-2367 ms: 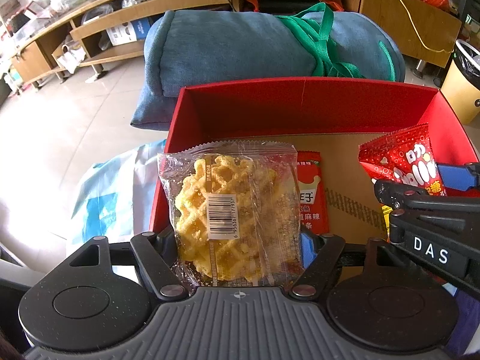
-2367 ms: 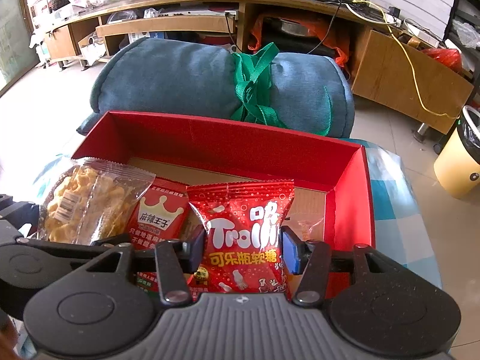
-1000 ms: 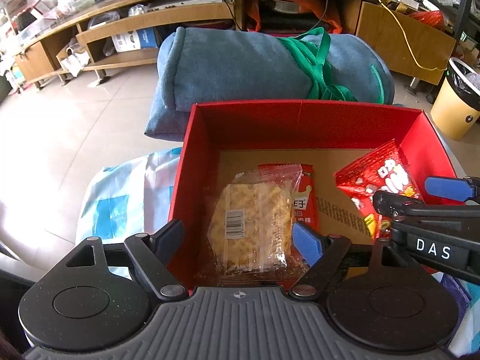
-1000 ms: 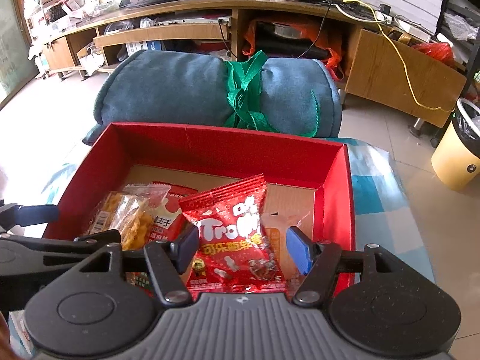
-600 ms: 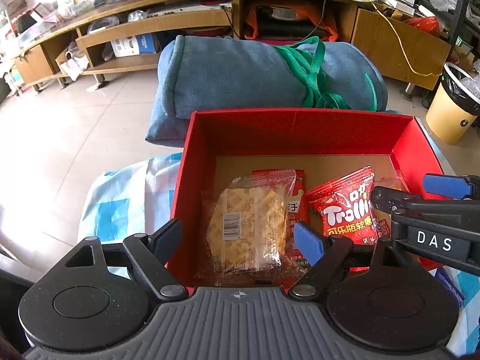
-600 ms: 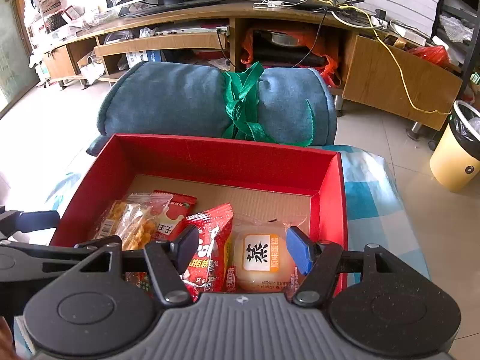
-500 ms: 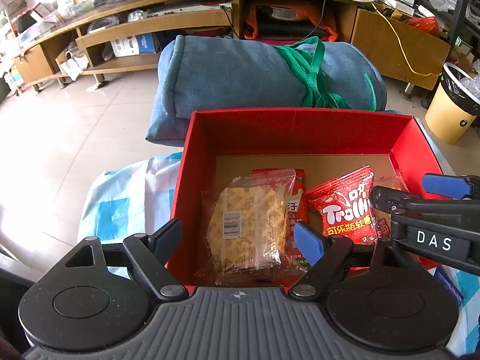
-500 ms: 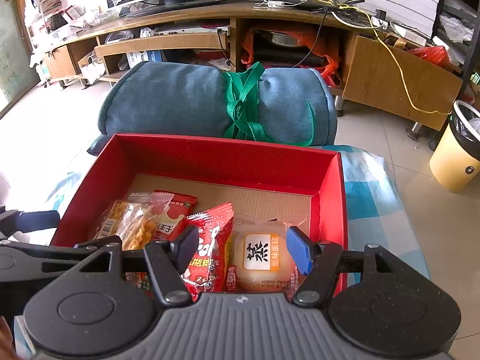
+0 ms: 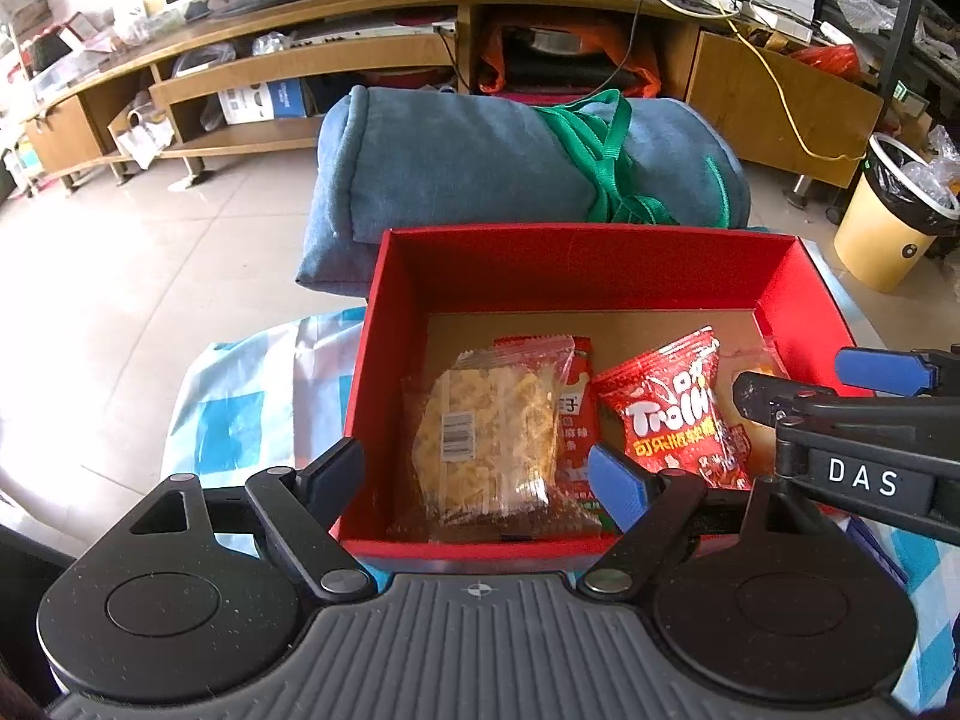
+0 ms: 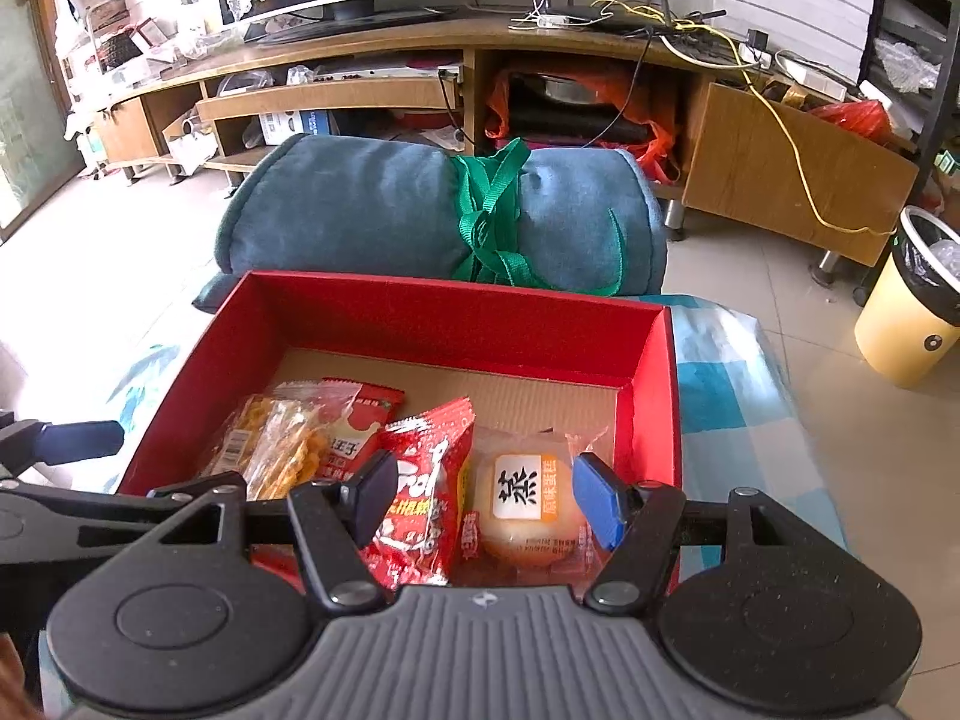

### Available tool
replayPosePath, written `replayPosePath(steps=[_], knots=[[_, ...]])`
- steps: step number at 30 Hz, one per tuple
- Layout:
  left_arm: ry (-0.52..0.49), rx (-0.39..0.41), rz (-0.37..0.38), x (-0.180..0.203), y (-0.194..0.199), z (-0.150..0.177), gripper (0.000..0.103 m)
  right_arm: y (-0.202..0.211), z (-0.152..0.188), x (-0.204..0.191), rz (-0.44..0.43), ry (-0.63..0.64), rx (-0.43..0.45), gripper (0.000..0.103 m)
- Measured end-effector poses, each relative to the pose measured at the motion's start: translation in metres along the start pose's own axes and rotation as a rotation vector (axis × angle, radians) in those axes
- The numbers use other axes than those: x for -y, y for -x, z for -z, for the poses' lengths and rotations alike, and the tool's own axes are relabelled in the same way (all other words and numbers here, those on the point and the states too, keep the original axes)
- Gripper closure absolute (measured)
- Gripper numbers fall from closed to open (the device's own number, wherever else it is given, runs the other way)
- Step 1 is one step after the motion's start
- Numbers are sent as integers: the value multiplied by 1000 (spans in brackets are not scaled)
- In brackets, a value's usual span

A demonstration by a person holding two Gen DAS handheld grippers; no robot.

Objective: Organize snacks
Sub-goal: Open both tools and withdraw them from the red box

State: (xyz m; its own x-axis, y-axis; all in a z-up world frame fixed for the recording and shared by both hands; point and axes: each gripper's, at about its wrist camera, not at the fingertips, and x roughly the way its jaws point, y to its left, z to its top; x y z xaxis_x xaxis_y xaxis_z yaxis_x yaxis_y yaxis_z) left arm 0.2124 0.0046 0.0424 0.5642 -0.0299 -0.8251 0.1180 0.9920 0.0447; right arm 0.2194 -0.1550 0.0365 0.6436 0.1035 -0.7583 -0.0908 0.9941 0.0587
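A red box [image 9: 576,258] [image 10: 456,324] holds several snacks. A clear pack of yellow waffle crackers [image 9: 489,435] [image 10: 270,441] lies at the left, over a red packet [image 9: 576,420] [image 10: 354,420]. A red Trolli candy bag [image 9: 675,414] [image 10: 423,498] lies in the middle. A round cake in clear wrap [image 10: 528,507] lies at the right. My left gripper [image 9: 477,480] is open and empty above the box's near edge. My right gripper [image 10: 483,495] is open and empty above the candy bag and cake; it also shows in the left wrist view [image 9: 852,402].
The box sits on a blue-and-white checked cloth [image 9: 252,396] [image 10: 732,384]. A rolled blue blanket with green straps [image 9: 516,162] [image 10: 444,216] lies behind the box. A yellow bin [image 9: 894,216] [image 10: 918,300] stands at the right. A wooden TV bench [image 10: 420,84] runs along the back.
Both grippers opened and let go: the waffle pack and the Trolli bag dropped into the box. Both grippers drew back and up; nothing has moved in the last half second.
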Motion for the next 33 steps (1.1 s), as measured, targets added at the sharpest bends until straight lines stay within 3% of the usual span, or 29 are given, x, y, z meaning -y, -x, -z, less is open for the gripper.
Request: replayPosePath(steps=[14, 33], knots=[[-11, -14, 20, -8, 22, 30, 15, 24, 29, -15, -19, 49, -22, 43], [-60, -198, 50, -27, 23, 121, 15, 49, 109, -40, -73, 126, -134, 41]])
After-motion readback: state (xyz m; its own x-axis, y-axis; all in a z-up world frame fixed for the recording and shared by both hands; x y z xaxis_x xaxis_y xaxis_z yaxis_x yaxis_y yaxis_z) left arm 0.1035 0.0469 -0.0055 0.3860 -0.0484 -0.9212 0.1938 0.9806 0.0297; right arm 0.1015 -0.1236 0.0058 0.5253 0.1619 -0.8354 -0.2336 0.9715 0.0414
